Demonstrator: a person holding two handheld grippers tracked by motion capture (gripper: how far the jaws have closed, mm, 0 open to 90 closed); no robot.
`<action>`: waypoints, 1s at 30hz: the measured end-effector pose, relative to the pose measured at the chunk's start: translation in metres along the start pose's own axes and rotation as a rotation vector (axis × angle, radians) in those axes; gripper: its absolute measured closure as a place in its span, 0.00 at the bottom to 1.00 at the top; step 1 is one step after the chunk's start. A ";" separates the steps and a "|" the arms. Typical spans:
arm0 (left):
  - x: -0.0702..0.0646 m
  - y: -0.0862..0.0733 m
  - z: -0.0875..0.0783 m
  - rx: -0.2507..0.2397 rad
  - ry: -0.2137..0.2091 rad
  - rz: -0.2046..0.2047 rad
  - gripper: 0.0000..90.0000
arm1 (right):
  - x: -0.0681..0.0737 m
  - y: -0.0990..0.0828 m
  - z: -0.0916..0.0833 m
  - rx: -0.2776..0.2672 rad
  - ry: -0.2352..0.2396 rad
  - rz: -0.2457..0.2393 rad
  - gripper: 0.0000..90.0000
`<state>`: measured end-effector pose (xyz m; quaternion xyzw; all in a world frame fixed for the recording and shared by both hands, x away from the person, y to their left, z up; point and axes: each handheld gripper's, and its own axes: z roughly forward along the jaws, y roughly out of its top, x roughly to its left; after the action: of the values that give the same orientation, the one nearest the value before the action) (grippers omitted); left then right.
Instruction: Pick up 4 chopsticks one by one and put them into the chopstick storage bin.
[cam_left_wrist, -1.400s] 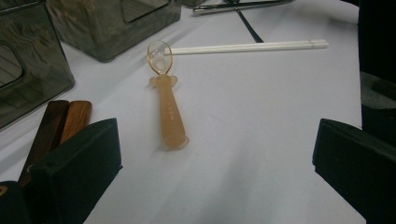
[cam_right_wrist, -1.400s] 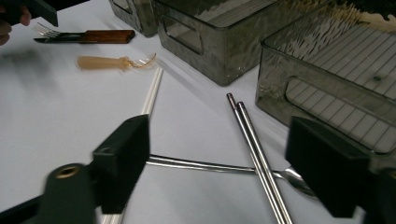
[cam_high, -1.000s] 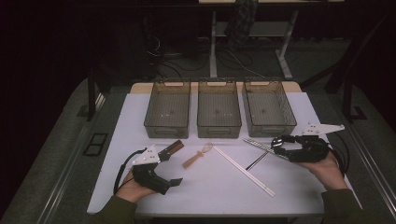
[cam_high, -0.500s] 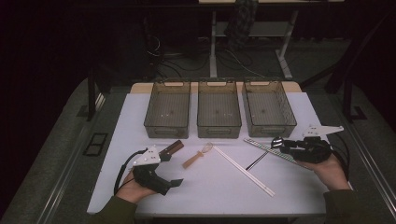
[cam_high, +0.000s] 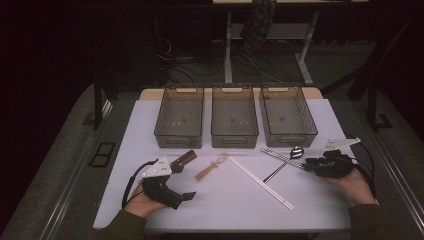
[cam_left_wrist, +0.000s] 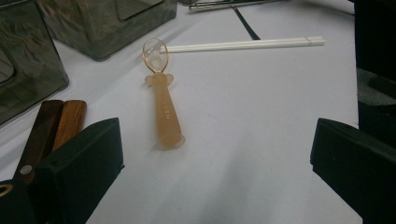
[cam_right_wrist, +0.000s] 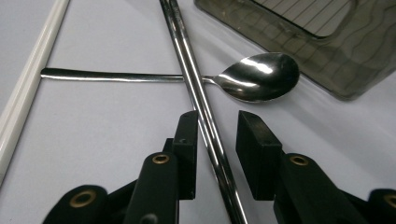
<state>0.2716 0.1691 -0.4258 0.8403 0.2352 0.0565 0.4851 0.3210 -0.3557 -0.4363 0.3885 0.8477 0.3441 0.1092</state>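
Right gripper (cam_right_wrist: 217, 140) has sunk, jaws closing, apparently astride glossy steel chopsticks (cam_right_wrist: 196, 88).

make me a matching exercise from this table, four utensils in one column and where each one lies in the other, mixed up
Things:
1. metal chopsticks
2. metal spoon
3. orange plastic spoon
4. white chopsticks

Places:
A. lying diagonally in the middle of the table, between the two hands
B. beside the left gripper's jaw, in front of the left bin
C. between the right gripper's jaws
D. under the metal chopsticks, bowl near the right bin

Pairs: 1-C, 2-D, 3-B, 4-A
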 end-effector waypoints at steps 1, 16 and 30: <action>0.000 0.000 0.000 0.000 -0.001 0.001 0.01 | 0.000 0.000 0.001 0.001 0.002 -0.003 0.77; 0.000 0.000 0.000 -0.002 -0.004 -0.001 0.01 | 0.006 -0.001 0.010 0.066 -0.013 -0.059 0.83; -0.001 0.000 0.000 -0.001 -0.008 0.001 0.01 | 0.011 0.000 0.010 0.081 -0.006 -0.086 0.86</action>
<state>0.2710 0.1689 -0.4254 0.8404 0.2329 0.0533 0.4865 0.3185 -0.3428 -0.4427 0.3569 0.8766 0.3032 0.1104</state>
